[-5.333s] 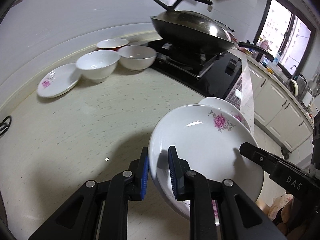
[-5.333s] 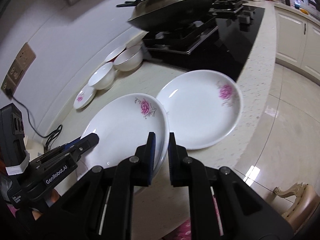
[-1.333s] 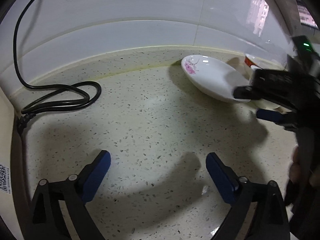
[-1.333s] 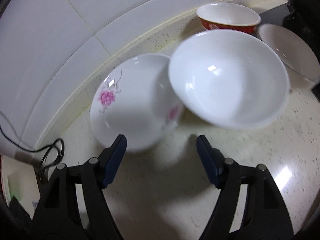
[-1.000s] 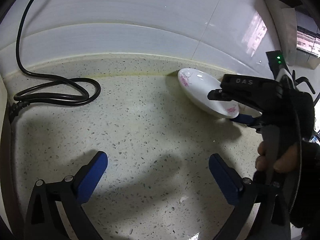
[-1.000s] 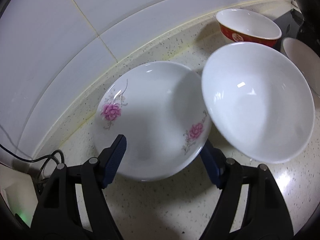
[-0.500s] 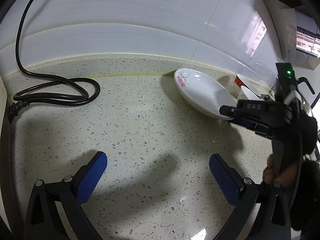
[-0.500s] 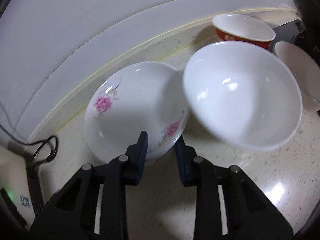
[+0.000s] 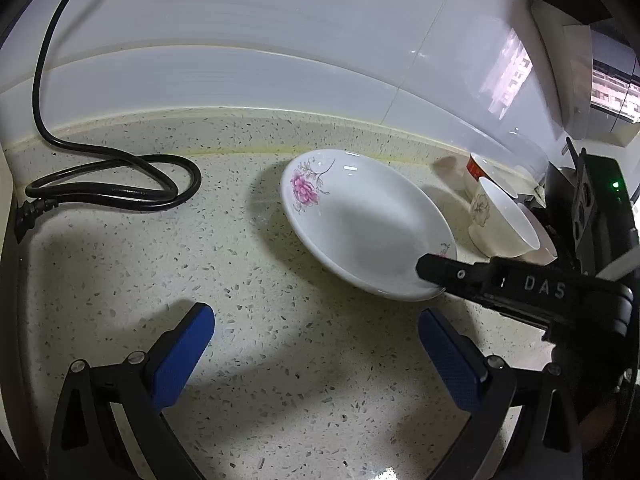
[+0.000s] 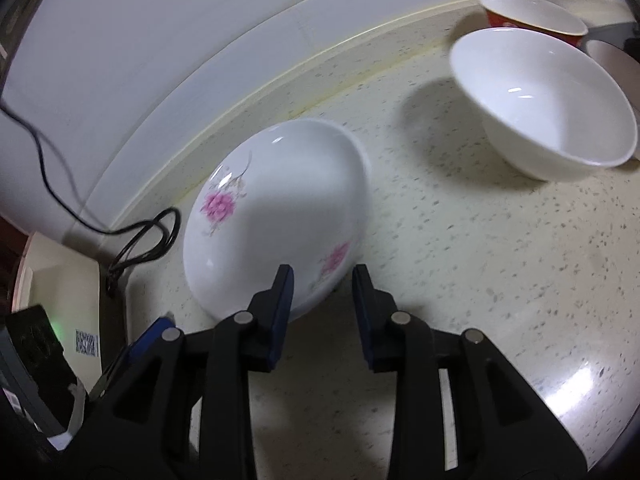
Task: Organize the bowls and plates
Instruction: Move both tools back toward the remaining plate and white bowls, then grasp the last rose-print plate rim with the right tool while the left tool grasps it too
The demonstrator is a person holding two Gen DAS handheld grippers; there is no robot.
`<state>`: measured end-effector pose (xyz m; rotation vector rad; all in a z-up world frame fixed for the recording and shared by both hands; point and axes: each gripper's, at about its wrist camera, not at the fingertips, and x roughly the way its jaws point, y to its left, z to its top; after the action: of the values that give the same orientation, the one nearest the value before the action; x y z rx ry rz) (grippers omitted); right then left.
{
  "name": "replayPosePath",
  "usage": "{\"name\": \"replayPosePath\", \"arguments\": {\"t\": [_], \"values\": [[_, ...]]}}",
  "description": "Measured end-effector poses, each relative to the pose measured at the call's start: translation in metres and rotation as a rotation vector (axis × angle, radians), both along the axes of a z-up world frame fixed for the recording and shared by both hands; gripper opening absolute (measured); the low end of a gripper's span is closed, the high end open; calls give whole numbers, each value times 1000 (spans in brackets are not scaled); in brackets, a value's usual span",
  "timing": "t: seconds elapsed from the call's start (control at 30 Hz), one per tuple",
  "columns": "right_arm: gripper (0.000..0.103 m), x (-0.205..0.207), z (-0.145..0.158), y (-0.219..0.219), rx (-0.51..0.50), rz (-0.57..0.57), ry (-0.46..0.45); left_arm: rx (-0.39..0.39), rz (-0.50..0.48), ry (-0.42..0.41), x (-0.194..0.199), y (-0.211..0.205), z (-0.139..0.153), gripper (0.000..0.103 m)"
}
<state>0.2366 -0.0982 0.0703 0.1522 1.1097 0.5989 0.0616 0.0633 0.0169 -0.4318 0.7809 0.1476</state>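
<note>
A small white plate with pink flowers [image 10: 276, 208] is tilted, its far edge raised off the speckled counter [image 10: 460, 260]. My right gripper [image 10: 323, 276] has the plate's near rim between its fingers, one over the inside and one under the outside. Its jaws are opening slightly. In the left wrist view the same plate [image 9: 360, 224] hangs from the right gripper's finger [image 9: 436, 270]. My left gripper [image 9: 314, 320] hovers wide open and empty over bare counter in front of the plate. A white bowl [image 10: 544, 100] stands apart to the right.
Behind the white bowl sit a red bowl [image 10: 532, 16] and the rim of another white bowl [image 10: 612, 64]. A black cable [image 9: 112, 188] coils by the tiled wall at the left. A pale box [image 10: 60, 280] stands at the counter's left end.
The right gripper's jaws closed around the plate's rim. The plate came away from the white bowl toward the left and tilted up. The left gripper stayed put.
</note>
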Motion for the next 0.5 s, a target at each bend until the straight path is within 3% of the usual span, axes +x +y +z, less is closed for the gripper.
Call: {"name": "replayPosePath", "arguments": {"t": [0.2,0.43,0.5], "values": [[35,36,3,0,1,-60,1,0,-5,2,2,1,-1,103],[35,21,2,25,-74,57,-166,23,-23,24,7,-3,-2,103],[35,18,0,15,-75,66,-202,7,-25,20,8,0,-1,103]]}}
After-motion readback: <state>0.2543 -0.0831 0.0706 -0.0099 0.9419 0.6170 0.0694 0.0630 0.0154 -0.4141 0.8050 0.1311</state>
